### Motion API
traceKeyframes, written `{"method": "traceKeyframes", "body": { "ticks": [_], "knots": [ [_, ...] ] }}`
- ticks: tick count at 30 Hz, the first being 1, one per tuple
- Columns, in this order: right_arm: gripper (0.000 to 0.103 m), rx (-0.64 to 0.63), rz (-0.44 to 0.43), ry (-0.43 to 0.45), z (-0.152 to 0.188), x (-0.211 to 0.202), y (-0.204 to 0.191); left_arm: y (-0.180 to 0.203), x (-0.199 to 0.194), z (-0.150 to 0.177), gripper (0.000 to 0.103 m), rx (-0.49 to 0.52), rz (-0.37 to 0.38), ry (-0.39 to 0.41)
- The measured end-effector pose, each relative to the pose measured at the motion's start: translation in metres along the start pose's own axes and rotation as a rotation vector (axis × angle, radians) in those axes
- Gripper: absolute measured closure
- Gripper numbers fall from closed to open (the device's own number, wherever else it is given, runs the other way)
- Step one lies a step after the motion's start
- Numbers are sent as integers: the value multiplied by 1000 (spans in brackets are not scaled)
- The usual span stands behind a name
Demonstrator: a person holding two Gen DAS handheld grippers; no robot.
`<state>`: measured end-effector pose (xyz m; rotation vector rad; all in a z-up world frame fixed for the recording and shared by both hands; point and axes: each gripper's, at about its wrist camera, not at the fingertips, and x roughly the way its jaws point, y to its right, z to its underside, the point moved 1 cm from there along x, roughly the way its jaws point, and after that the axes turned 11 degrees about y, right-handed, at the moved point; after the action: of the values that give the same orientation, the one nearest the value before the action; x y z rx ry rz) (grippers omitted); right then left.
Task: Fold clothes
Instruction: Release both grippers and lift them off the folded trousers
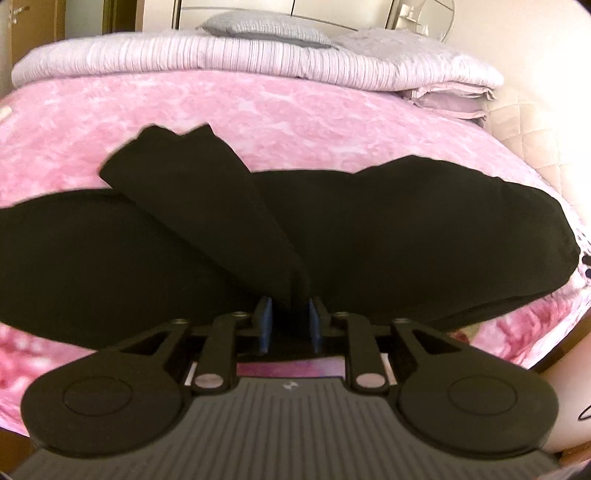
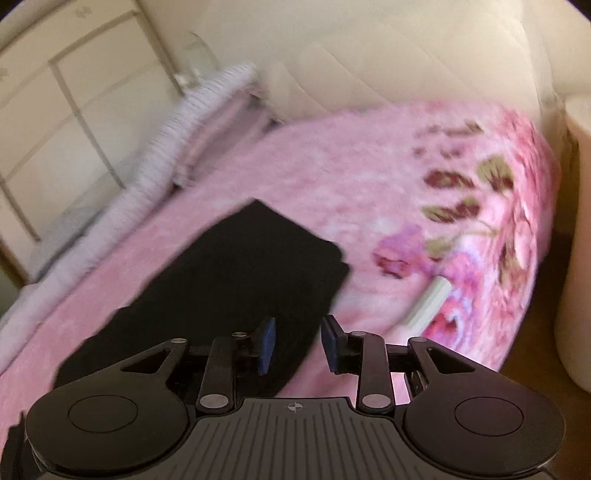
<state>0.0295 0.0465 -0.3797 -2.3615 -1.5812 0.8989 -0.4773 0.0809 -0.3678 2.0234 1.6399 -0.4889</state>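
In the left wrist view, a black garment (image 1: 388,236) is spread across the near part of a bed covered by a pink blanket (image 1: 277,107). One long flap of the cloth, perhaps a sleeve or leg, is lifted from the rest and runs toward the far left. Its near end is pinched between the blue pads of the left gripper (image 1: 289,317), which is clenched on the fabric. A folded lilac quilt (image 1: 221,59) and a grey pillow (image 1: 266,29) are seen at the far end of the bed.

In the right wrist view, which is blurred, the same garment is seen as a dark band on the blanket, running from near left toward the middle. The right gripper (image 2: 298,341) is held above the garment's near edge with its jaws apart and nothing grasped. A small pale object (image 2: 428,302) lies on the flowered part of the blanket to the right; what it is cannot be told.

The folding is judged to be at an early stage: one flap is being brought over, while the body of the garment remains spread out, largely unfolded.
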Motion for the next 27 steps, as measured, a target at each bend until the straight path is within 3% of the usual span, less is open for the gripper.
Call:
{"method": "traceKeyframes", "body": {
  "ticks": [5,12,16,21,27],
  "knots": [
    [70,-22,-107,-218,47,-9,-40,-11,-39,1,84,22,-119,-45],
    [70,-119,-347,-315,78,-41,-140,-42,-104,-2,80,24,-325,-20],
    [70,-224,-433,-346,92,-59,-188,-55,-130,-7,77,0,-362,30],
    [70,-276,-486,-390,111,-75,-220,-68,-153,-16,77,-22,-396,68],
    [70,-321,-508,-399,124,-95,-247,-87,-142,-18,73,-35,-373,60]
  ]
}}
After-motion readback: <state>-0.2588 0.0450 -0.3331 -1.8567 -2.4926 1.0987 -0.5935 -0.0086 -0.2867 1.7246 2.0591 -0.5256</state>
